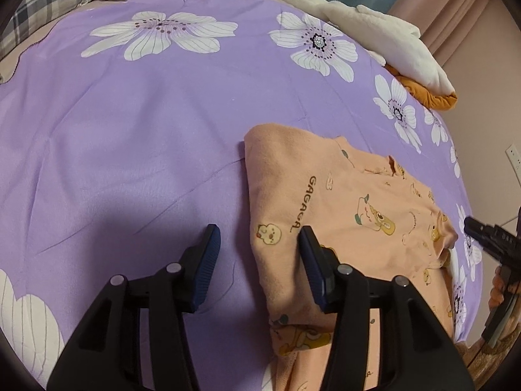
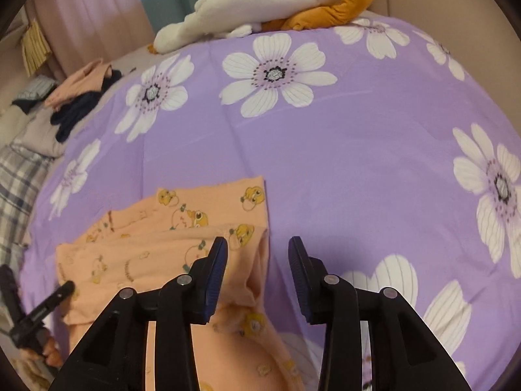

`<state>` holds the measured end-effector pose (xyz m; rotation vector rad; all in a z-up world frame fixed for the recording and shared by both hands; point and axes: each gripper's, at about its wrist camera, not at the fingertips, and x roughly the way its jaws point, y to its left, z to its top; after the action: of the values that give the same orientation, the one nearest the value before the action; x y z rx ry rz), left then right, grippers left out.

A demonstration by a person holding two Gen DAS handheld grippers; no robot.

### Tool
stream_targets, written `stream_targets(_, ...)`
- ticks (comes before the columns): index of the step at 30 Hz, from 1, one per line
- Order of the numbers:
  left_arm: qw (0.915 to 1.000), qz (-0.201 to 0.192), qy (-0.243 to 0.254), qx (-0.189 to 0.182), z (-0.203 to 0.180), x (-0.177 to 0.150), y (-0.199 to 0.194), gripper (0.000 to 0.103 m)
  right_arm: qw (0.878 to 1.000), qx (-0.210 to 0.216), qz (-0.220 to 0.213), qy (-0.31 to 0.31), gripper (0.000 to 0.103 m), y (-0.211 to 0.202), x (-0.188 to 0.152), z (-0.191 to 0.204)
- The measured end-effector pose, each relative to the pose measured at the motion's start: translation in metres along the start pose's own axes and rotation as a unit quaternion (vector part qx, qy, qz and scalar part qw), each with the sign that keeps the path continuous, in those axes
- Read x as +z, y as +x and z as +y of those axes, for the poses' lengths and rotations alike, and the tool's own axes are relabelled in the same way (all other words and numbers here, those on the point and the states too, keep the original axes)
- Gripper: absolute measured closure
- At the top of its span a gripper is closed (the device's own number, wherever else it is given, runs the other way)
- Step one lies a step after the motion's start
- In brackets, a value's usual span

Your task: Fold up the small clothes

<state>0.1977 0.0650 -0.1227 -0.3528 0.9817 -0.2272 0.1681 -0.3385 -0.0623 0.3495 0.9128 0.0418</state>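
Biggest risk here imo is the fold coming undone: the peach cartoon-print top (image 1: pixel 351 202) is already doubled over on the purple floral bedspread (image 1: pixel 130 130), and if either gripper drags across it going in for the next grab, that soft knit will slide on the slick sheet and the stacked layers will shear apart. Grabbing only the top layer would do the same thing, since you'd peel it open instead of folding it again. There's also a loose bit bunched up toward 6 o'clock in the right wrist view that could get tucked under crooked. As for the jaws: the left gripper (image 1: pixel 259 251) is spread wide and holding nothing, its right finger over the garment's left edge and its left finger over bare sheet, though I can't tell if it's actually touching the cloth. The right gripper (image 2: pixel 257 260) is spread wide too and empty, its left finger above the top's right edge at around 7 o'clock from the gap, its right finger over plain sheet.
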Motion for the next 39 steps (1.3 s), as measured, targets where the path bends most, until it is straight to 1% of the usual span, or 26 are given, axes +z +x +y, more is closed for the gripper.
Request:
stream_targets(3,1.0,-0.003,0.001,0.003,-0.001,-0.001,-0.001,0.055,0.999,0.032,0.03,0.003,0.065,0.01,-0.008,0.0)
stream_targets(6,0.9999,-0.005,0.012,0.011,-0.004,-0.003,-0.002,0.055,0.998,0.028,0.056,0.008,0.065,0.026,-0.017,0.002)
stream_targets(8,0.9997,-0.004,0.018,0.015,-0.006,-0.003,-0.001,0.055,0.997,0.025,0.066,0.017,0.065,0.035,-0.02,0.001)
stream_targets(9,0.9997,-0.004,0.019,0.015,-0.006,-0.003,-0.001,0.055,0.997,0.024,0.067,0.016,0.068,0.036,-0.02,0.002)
stream_targets(11,0.9997,-0.003,0.018,0.016,-0.005,-0.003,0.0,0.055,0.998,0.02,0.061,0.014,0.079,0.035,-0.02,0.003)
stream_targets(12,0.9997,-0.002,0.018,0.016,-0.005,-0.003,0.0,0.055,0.998,0.017,0.058,0.012,0.089,0.034,-0.019,0.003)
stream_targets(13,0.9998,-0.001,0.016,0.014,-0.005,-0.002,0.0,0.054,0.998,0.013,0.054,0.01,0.093,0.034,-0.02,0.004)
stream_targets(19,0.9998,0.007,0.01,0.012,-0.004,-0.002,0.0,0.054,1.0,0.009,0.012,-0.008,0.097,0.011,-0.018,0.006)
stream_targets(20,0.9998,0.008,0.01,0.013,-0.004,-0.002,0.0,0.054,1.0,0.004,0.006,-0.012,0.099,0.01,-0.018,0.007)
stream_targets(22,0.9997,0.013,0.009,0.016,-0.005,-0.003,-0.001,0.054,0.999,-0.036,-0.006,-0.029,0.1,0.011,-0.019,0.006)
stream_targets(24,0.9997,0.017,0.005,0.017,-0.005,-0.004,-0.004,0.055,0.997,-0.066,0.002,-0.026,0.1,0.019,-0.02,0.001)
stream_targets(25,0.9997,0.018,0.003,0.015,-0.005,-0.004,-0.005,0.056,0.998,-0.064,0.009,-0.017,0.1,0.021,-0.02,-0.004)
stream_targets(26,0.9997,0.019,0.001,0.014,-0.005,-0.005,-0.008,0.057,0.998,-0.055,0.018,-0.003,0.1,0.023,-0.019,-0.009)
stream_targets(27,0.9998,0.02,-0.004,0.009,-0.004,-0.006,-0.011,0.06,0.999,-0.039,0.02,0.01,0.099,0.022,-0.018,-0.013)
stream_targets(28,0.9997,0.022,-0.007,0.003,-0.004,-0.007,-0.015,0.062,0.999,-0.029,0.016,0.013,0.099,0.019,-0.017,-0.013)
stream_targets(30,0.9997,0.021,-0.009,-0.004,-0.006,-0.009,-0.022,0.065,1.0,-0.018,-0.006,0.014,0.099,0.008,-0.014,-0.009)
stream_targets(32,0.9999,0.008,-0.007,-0.014,-0.009,-0.009,-0.032,0.065,1.0,0.002,-0.023,0.009,0.099,0.001,-0.011,-0.001)
stream_targets(34,0.9993,-0.006,-0.006,-0.036,-0.013,-0.009,-0.041,0.066,0.999,0.028,-0.028,-0.001,0.099,0.002,-0.005,0.011)
stream_targets(35,0.9985,-0.009,-0.007,-0.053,-0.015,-0.01,-0.043,0.066,0.999,0.037,-0.021,-0.009,0.099,0.007,-0.003,0.018)
stream_targets(37,0.9973,-0.009,-0.002,-0.074,-0.02,-0.012,-0.043,0.066,0.999,0.042,-0.005,-0.024,0.099,0.021,-0.002,0.035)
stream_targets(39,0.9969,-0.009,0.011,-0.077,-0.026,-0.013,-0.042,0.066,0.998,0.036,0.018,-0.044,0.099,0.039,-0.004,0.049)
